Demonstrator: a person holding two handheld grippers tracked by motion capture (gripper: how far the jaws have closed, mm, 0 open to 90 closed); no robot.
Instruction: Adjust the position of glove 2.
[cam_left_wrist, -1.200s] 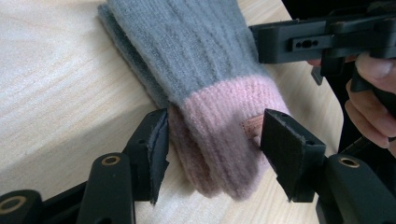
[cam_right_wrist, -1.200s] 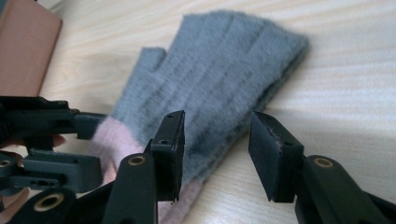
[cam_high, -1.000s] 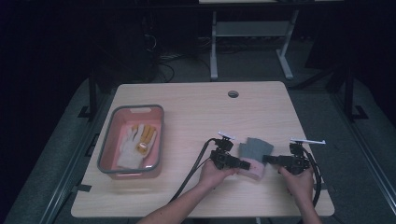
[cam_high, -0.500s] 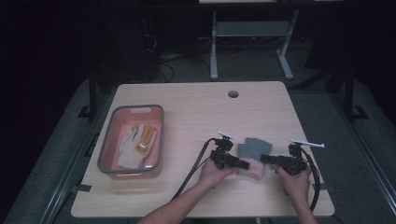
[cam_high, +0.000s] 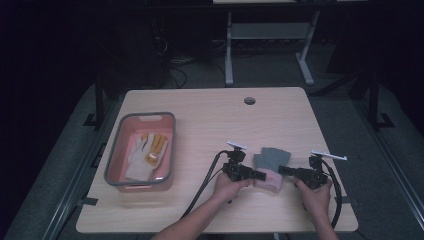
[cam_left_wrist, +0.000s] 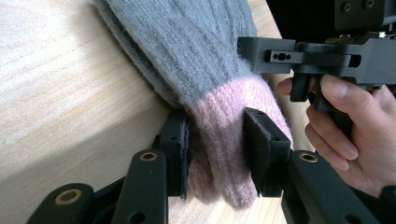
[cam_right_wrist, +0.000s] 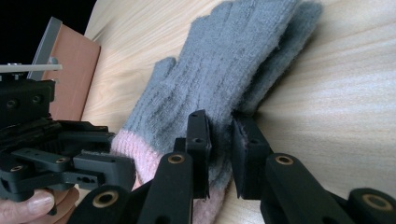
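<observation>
The left gripper (cam_left_wrist: 215, 149) is pinching the pink cuff of the glove pair (cam_high: 269, 167), its jaws having just been closing onto the knit. The right gripper (cam_right_wrist: 220, 149) is clamping the opposite edge near the cuff, its jaws likewise just drawn in on the grey wool. Holding both sides this way is probably meant to lift the 2 stacked gloves together without letting them slide apart. The pair is lying on the table (cam_high: 210, 120) between the person's 2 hands, its long axis running away from the person, fingers pointing to the far edge. The tray (cam_high: 114, 167) with another glove (cam_high: 145, 152) is sitting well apart at the left.
</observation>
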